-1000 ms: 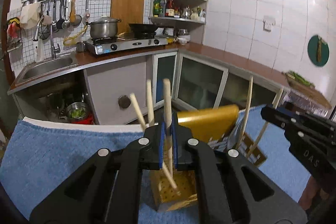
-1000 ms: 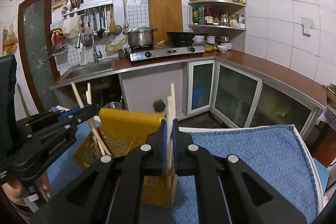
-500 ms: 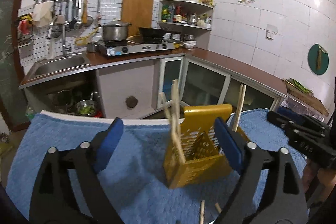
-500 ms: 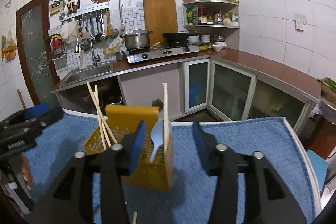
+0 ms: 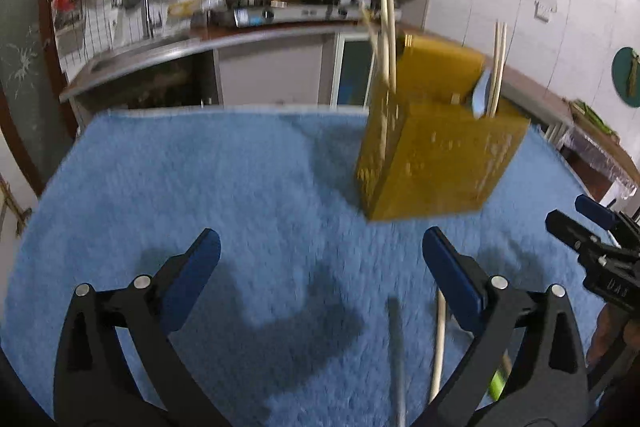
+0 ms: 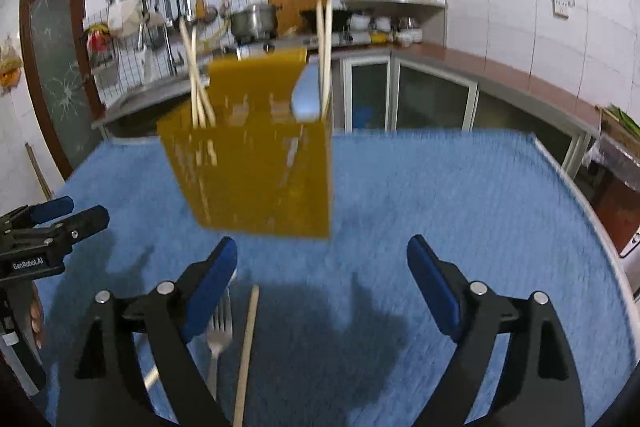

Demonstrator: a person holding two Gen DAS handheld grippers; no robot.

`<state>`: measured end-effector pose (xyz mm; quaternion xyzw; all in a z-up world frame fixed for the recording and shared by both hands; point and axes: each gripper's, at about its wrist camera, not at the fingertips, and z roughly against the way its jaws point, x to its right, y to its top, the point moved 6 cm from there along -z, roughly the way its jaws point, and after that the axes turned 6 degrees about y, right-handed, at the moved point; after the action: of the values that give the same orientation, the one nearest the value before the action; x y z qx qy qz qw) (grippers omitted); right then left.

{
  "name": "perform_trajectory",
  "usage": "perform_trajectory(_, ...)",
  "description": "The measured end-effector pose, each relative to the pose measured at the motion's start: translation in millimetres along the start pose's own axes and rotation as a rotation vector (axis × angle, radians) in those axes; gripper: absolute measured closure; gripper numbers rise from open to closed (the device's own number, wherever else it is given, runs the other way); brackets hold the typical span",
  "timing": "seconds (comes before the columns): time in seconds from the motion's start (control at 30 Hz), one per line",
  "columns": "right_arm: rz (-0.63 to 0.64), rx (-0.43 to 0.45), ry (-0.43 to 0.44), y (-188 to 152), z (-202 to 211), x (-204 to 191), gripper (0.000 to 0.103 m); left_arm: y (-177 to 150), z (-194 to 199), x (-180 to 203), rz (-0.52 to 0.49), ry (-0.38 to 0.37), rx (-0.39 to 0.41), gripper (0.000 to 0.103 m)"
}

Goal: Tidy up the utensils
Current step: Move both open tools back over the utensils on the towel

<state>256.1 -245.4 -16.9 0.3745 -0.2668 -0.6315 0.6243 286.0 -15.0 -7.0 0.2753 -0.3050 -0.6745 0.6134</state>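
Toward the bench's far edge the yellow utensil holder [image 5: 436,155] now holds the chopsticks both claws gripped a second ago. The left claw [image 5: 320,267] and right claw [image 6: 320,263] are opening, empty, pulled back low over the blue towel [image 5: 200,187]. Only the right view shows a fork [image 6: 219,327] beside a loose chopstick [image 6: 247,347], still unsorted.

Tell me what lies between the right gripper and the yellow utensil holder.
Only bare blue towel separates the right gripper from the yellow utensil holder, per the right wrist view.
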Motion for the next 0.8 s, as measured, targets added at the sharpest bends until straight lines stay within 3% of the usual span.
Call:
perform_trajectory(0.3, -0.014, -0.127, -0.029, -49, -27, -7, 0.018, -48, -27, 9, 0.005, -0.006, -0.136, 0.006)
perform_trajectory(0.37, -0.014, -0.153, -0.025, -54, -32, -11, 0.018, -54, -30, 15, -0.011, -0.004, -0.153, 0.009)
perform_trajectory(0.47, 0.013, -0.173, -0.028, -59, -38, -18, 0.019, -60, -33, 24, -0.036, -0.014, -0.178, 0.023)
perform_trajectory(0.7, 0.035, -0.228, 0.014, -65, -48, -31, 0.052, -63, -37, 37, -0.055, -0.016, -0.197, 0.046)
perform_trajectory(0.8, 0.050, -0.235, 0.025, -66, -50, -36, 0.060, -64, -35, 46, -0.074, -0.036, -0.203, 0.059)
